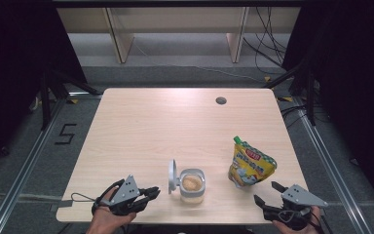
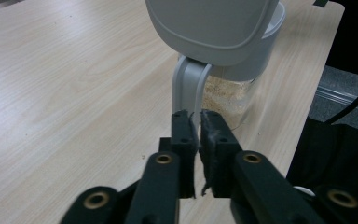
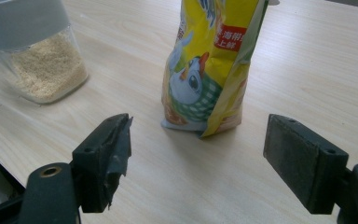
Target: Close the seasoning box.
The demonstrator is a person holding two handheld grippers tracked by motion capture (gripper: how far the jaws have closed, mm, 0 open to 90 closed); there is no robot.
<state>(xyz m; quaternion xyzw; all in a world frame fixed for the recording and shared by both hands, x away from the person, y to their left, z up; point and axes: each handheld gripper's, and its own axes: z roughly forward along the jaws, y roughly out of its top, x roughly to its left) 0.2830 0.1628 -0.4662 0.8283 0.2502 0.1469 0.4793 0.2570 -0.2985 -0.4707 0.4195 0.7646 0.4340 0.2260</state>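
A clear jar (image 1: 192, 186) of pale granules stands near the table's front edge, its grey flip lid (image 1: 172, 176) hinged upright on its left side. A yellow pouch (image 1: 251, 166) with a green top stands to its right. My left gripper (image 1: 153, 191) lies just left of the jar, shut with nothing held. In the left gripper view its jaws (image 2: 198, 116) meet right before the lid's hinge strap (image 2: 189, 88), with the jar (image 2: 226, 95) behind. My right gripper (image 1: 264, 191) is open in front of the pouch. The right gripper view has the pouch (image 3: 205, 70) standing beyond the wide jaws (image 3: 199, 140) and the jar (image 3: 46, 65) at left.
The wooden table (image 1: 151, 126) has a round cable hole (image 1: 220, 101) near its far edge. Its front edge runs close under both grippers. Shelving legs and cables lie on the floor beyond the table.
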